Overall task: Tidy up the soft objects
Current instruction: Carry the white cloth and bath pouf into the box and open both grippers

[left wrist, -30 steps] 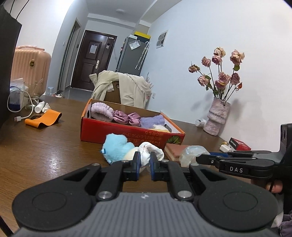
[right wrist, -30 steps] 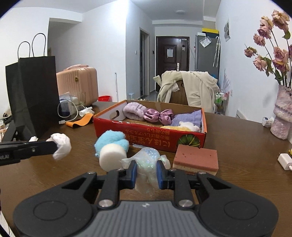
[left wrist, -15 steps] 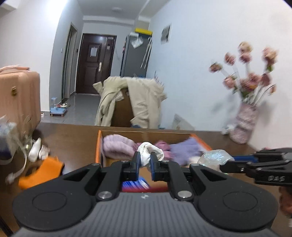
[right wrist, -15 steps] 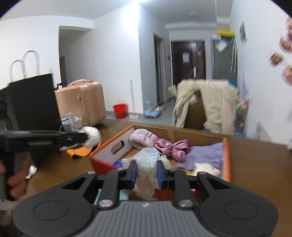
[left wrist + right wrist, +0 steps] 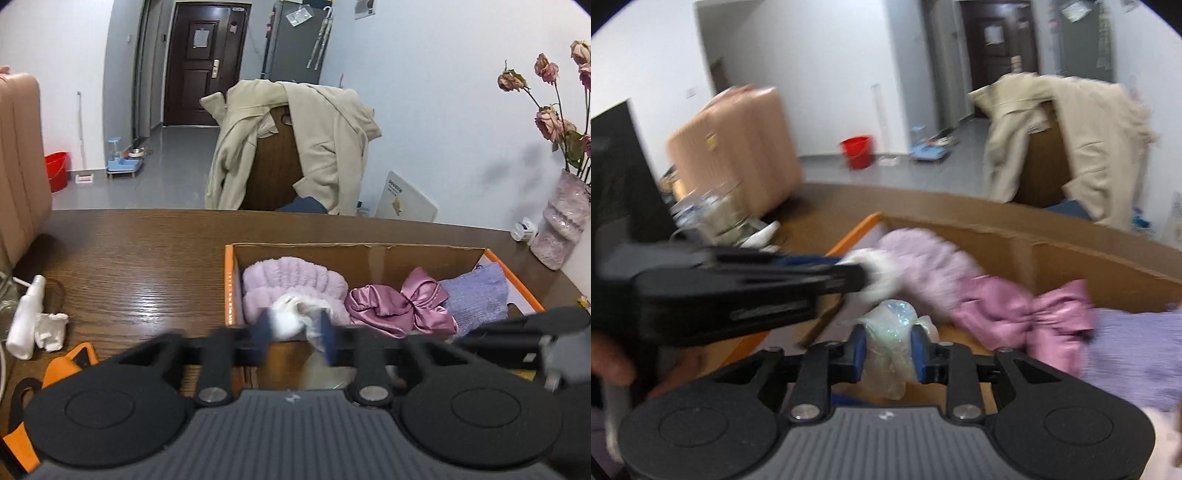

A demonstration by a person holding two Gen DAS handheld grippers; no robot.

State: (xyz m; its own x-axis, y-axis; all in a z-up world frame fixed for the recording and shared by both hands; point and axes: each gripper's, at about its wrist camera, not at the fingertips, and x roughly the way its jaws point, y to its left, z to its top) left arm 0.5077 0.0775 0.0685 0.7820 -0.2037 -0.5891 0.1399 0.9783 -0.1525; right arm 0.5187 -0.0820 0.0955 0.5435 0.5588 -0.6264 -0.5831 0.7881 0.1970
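An orange cardboard box (image 5: 229, 288) on the brown table holds a lilac fluffy headband (image 5: 295, 275), a pink satin bow (image 5: 402, 306) and a purple knit cloth (image 5: 476, 295). My left gripper (image 5: 295, 334) hovers over the box's left end. Its jaws are opening, and a white cloth (image 5: 288, 317) sits loose between them. In the right wrist view this cloth (image 5: 877, 273) hangs at the left gripper's tip, above the headband (image 5: 931, 266). My right gripper (image 5: 888, 352) is just behind, over the box's near side. Its jaws are opening, with a crumpled clear plastic bag (image 5: 892, 328) still touching both pads.
A white spray bottle (image 5: 26, 317) and an orange band (image 5: 62, 365) lie left of the box. A pink suitcase (image 5: 738, 147) and a black bag (image 5: 617, 177) stand at the table's left. A vase of dried roses (image 5: 561, 221) is far right. A coat-draped chair (image 5: 291, 147) stands behind.
Both grippers have travelled from the near table forward to over the box, carrying the white cloth and the plastic bag. The left jaws have spread apart; the right jaws have widened a little.
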